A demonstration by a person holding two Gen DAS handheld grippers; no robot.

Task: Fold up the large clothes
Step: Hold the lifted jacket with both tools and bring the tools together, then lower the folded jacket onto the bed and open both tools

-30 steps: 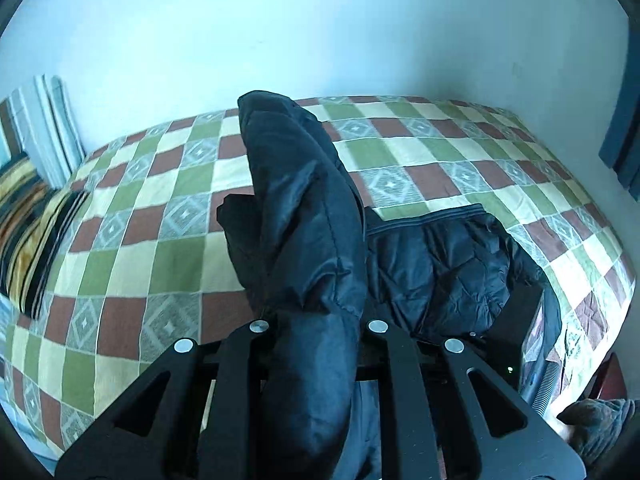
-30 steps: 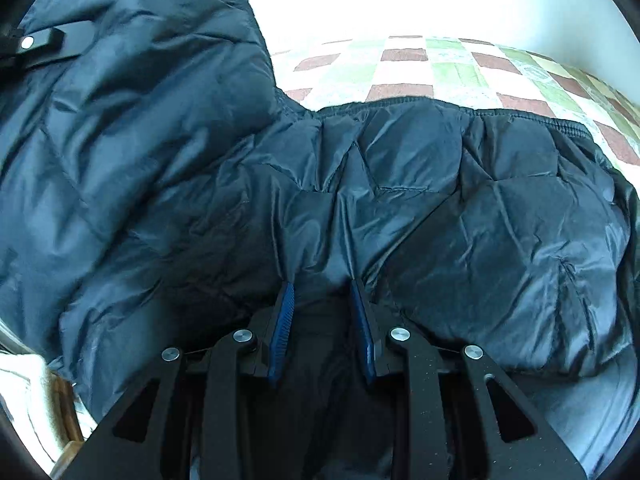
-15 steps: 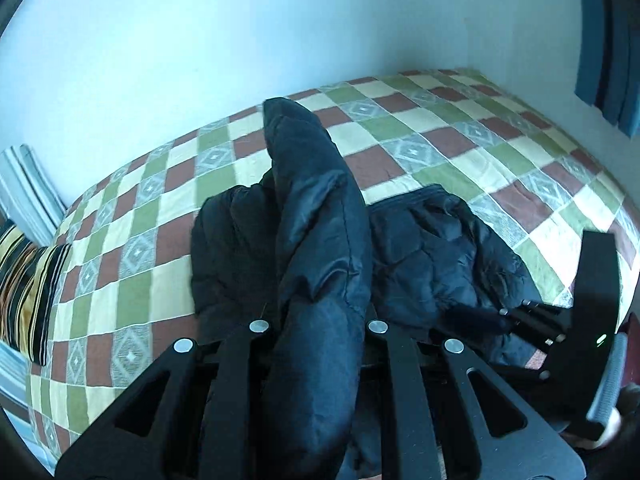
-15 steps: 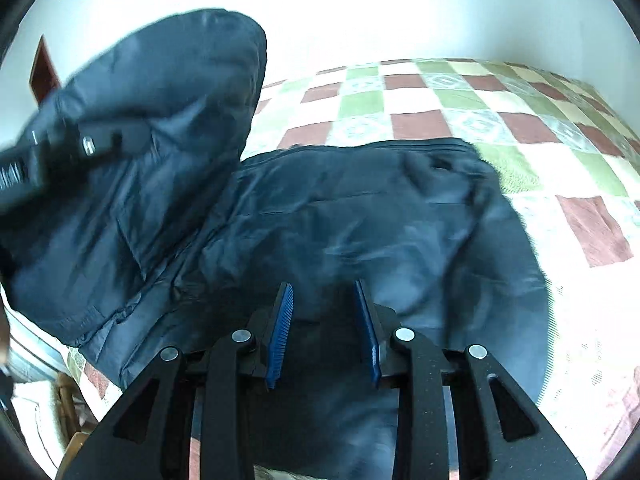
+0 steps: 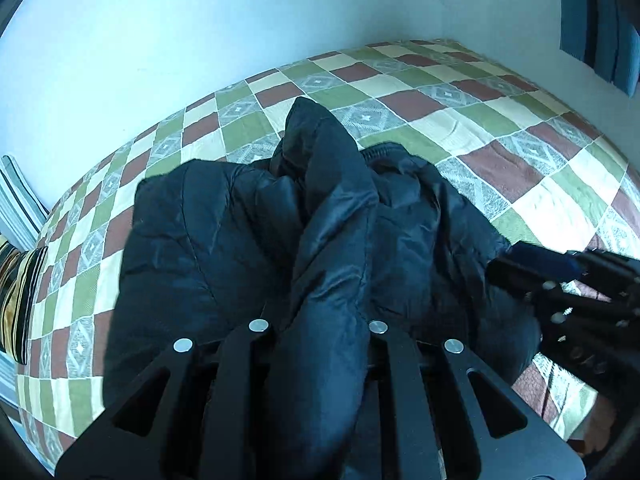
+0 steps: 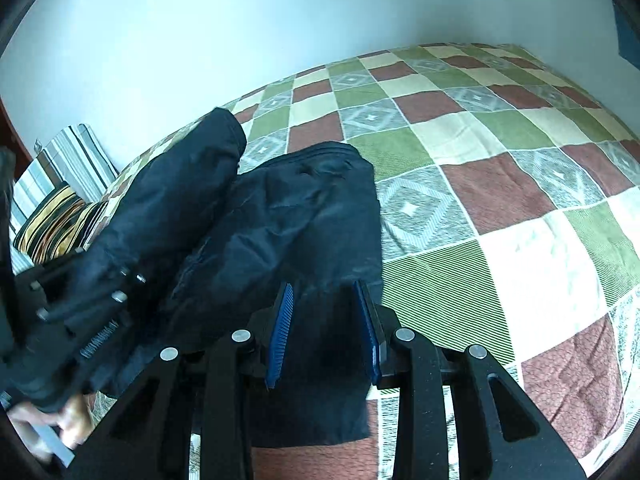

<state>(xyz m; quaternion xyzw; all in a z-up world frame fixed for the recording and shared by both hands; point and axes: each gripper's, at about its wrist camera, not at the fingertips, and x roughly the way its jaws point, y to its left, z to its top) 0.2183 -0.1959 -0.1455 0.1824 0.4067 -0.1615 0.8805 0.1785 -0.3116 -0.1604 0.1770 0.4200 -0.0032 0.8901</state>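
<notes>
A dark navy puffer jacket [image 5: 208, 240] lies bunched on the checked bedspread [image 5: 460, 128]. My left gripper [image 5: 320, 320] is shut on a thick fold of the jacket, which stands up between its fingers and hides the fingertips. In the right wrist view the jacket [image 6: 304, 208] lies ahead and left. My right gripper [image 6: 326, 320] is open, its blue pads [image 6: 280, 332] spread apart over the jacket's near edge, holding nothing. The right gripper also shows at the right of the left wrist view [image 5: 560, 276]. The left gripper shows at the left of the right wrist view [image 6: 80, 304].
The bed fills both views, with a pale wall [image 5: 200, 40] behind it. Striped pillows [image 6: 64, 184] lie at the bed's left end. A blue curtain [image 5: 596, 20] hangs at the upper right. The bedspread to the right of the jacket [image 6: 520, 200] is bare.
My left gripper has lowered the held fold so the jacket lies lower and more spread on the bed. My right gripper has pulled back, and the jacket now sits farther from it.
</notes>
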